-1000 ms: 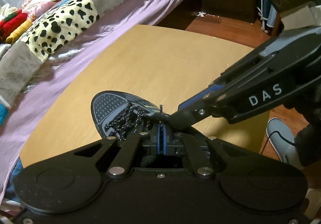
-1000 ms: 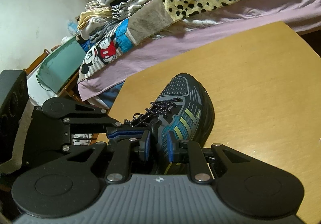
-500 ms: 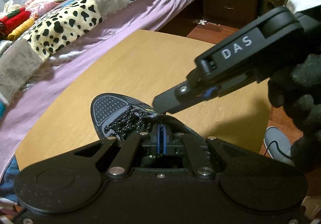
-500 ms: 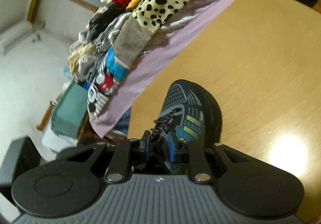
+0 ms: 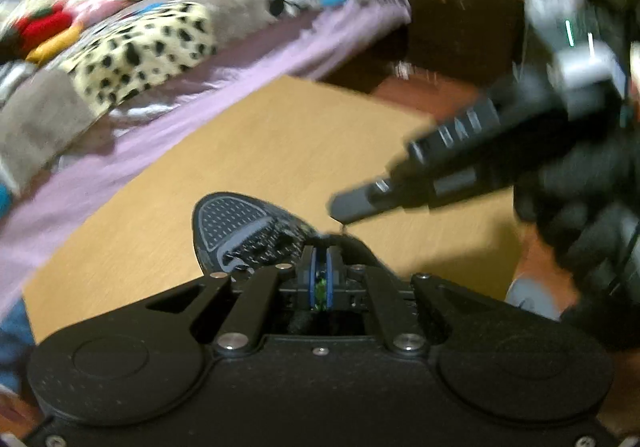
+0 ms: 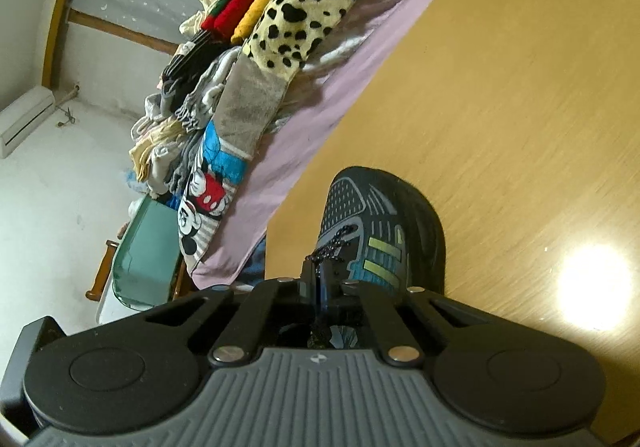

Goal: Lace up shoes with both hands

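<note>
A: How sharp is the left wrist view?
B: Motion blur smears the bedspread (image 5: 132,43) and right gripper (image 5: 344,207); fisheye bending curves its edges.
A: And the right wrist view?
B: Sharper. A bright glare spot sits on the table (image 6: 520,95), right of the shoe (image 6: 380,223); warm indoor light, soft shadows.

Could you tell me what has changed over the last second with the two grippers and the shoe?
The right gripper rose from beside the left one, above the shoe, and its jaws, apart a second ago, closed on the black lace, now running up between them. The left gripper stayed nearly shut at the shoe's tongue, and the shoe stayed on the wooden table.
</note>
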Demonstrator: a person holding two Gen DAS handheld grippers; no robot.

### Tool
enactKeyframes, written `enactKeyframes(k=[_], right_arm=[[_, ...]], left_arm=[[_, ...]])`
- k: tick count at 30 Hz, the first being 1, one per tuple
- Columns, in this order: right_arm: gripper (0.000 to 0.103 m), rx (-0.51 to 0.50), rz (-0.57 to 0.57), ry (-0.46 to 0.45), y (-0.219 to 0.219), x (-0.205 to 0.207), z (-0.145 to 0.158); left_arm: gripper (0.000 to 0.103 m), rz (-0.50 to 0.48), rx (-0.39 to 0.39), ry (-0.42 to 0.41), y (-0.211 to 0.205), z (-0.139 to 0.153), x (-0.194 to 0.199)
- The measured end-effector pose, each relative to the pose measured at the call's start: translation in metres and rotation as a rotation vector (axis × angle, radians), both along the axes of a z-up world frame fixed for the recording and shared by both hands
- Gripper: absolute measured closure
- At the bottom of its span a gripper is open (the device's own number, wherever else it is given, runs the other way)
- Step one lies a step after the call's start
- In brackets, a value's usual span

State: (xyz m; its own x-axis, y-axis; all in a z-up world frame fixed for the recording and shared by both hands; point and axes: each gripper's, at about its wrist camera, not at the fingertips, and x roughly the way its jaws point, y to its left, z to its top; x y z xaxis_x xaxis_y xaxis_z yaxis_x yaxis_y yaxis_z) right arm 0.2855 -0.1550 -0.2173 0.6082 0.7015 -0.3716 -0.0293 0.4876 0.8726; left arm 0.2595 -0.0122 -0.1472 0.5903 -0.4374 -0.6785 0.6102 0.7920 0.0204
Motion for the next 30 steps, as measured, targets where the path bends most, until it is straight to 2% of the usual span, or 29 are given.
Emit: enactKeyframes(k=[5, 9, 15, 30], right_arm=[[0.099, -0.007, -0.021, -0.025, -0.008, -0.002, 0.006], [0.099, -0.014, -0.044, -0.052, -0.017, -0.002, 0.014], [0.099, -0.013, -0.101, -0.094, -0.037, 0.001, 0.029], [0.099, -0.014, -0.297, -0.13, -0.107, 0.004, 0.045]], left_arm=[[0.101, 0.265, -0.138, -0.004, 0.045, 0.006, 0.012], [0.1, 0.403, -0.21, 0.044, 0.07, 0.002, 0.018], [0.088, 0.407, -0.205, 0.055, 0.07, 0.004, 0.019], [0.087, 0.419, -0.191, 0.059, 0.072, 0.002, 0.02]])
